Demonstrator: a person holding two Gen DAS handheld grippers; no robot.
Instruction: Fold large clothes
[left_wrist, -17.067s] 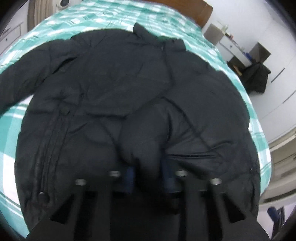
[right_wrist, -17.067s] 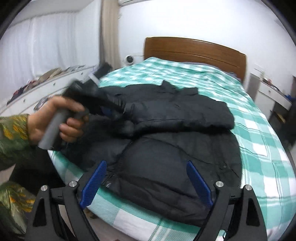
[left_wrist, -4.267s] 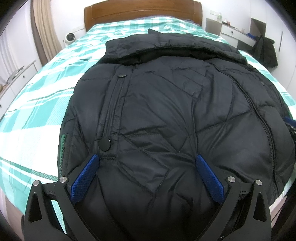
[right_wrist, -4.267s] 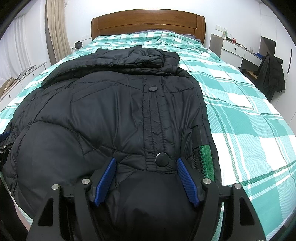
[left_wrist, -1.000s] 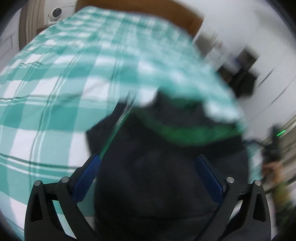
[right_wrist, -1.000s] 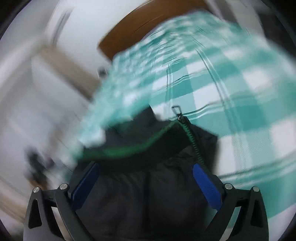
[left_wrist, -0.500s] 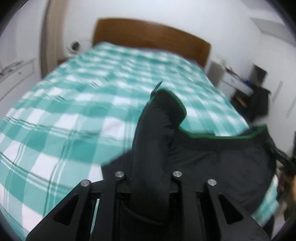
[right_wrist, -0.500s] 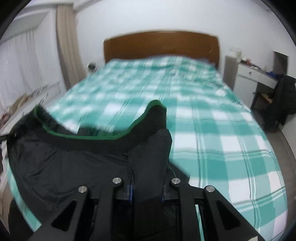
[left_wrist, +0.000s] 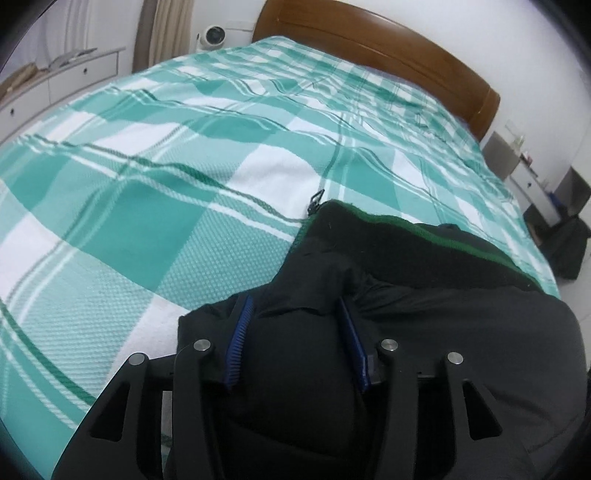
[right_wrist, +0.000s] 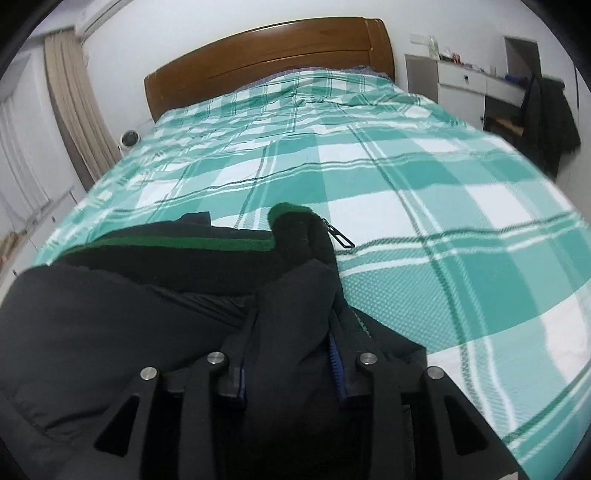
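Both claws, left claw (left_wrist: 295, 332) and right claw (right_wrist: 291, 339), part-open, just widening, around black jacket (left_wrist: 461, 314) corners.

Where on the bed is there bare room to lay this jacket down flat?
Bare checked bedcover runs from the jacket edge up to the wooden headboard, open across its width. The crowded part is the near edge, where the bunched jacket sits between both grippers' jaws.

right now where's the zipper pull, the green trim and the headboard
zipper pull (right_wrist: 341, 236), right wrist view, on the metal tab
green trim (right_wrist: 184, 244), right wrist view, on the jacket's green edge band
headboard (right_wrist: 266, 55), right wrist view, on the wooden panel
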